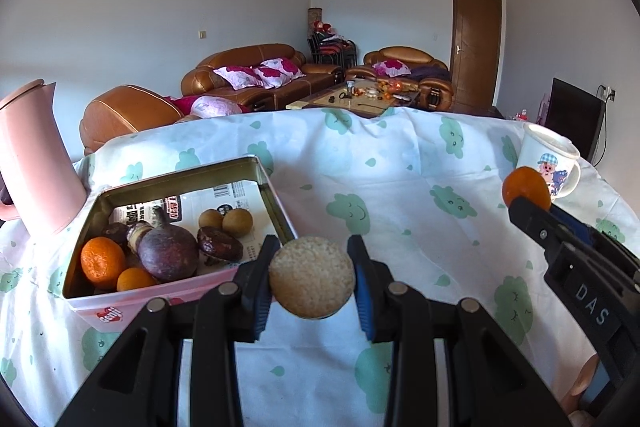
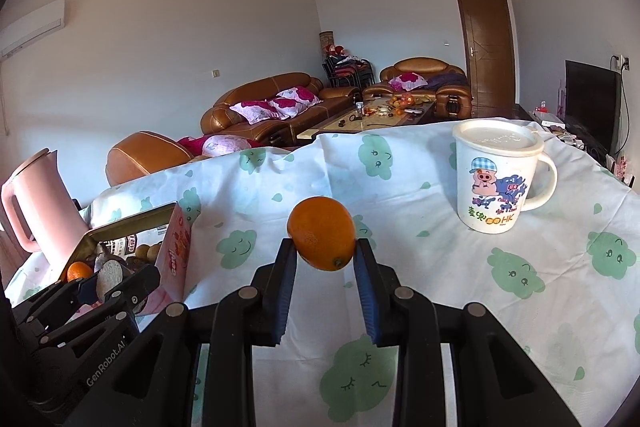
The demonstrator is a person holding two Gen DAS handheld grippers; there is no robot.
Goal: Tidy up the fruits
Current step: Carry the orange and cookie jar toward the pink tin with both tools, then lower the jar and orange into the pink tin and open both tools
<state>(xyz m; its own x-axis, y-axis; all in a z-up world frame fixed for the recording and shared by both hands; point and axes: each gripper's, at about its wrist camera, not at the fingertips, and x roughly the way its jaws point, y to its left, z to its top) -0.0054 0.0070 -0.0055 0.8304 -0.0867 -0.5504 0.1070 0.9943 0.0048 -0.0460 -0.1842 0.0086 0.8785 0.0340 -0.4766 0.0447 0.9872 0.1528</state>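
My left gripper [image 1: 314,242] is shut on a round, pale tan, rough-skinned fruit [image 1: 312,277], held above the cloth just right of the tin's near corner. The open metal tin [image 1: 265,183] holds two oranges [image 1: 102,262], a dark purple fruit [image 1: 168,257], two small brown round fruits [image 1: 237,222] and dark brown pieces. My right gripper [image 2: 325,245] is shut on a small orange [image 2: 320,229] above the middle of the table. From the left wrist, that gripper [image 1: 520,203] and its orange [image 1: 526,185] show at the right. The right wrist view shows the left gripper [image 2: 106,283] by the tin [image 2: 132,221].
A pink kettle [image 1: 32,163] stands at the tin's far left. A white lidded mug with a cartoon pig [image 2: 496,179] stands at the right of the table. A white cloth with green clouds [image 1: 400,187] covers the table. Brown sofas [image 1: 256,75] lie beyond its far edge.
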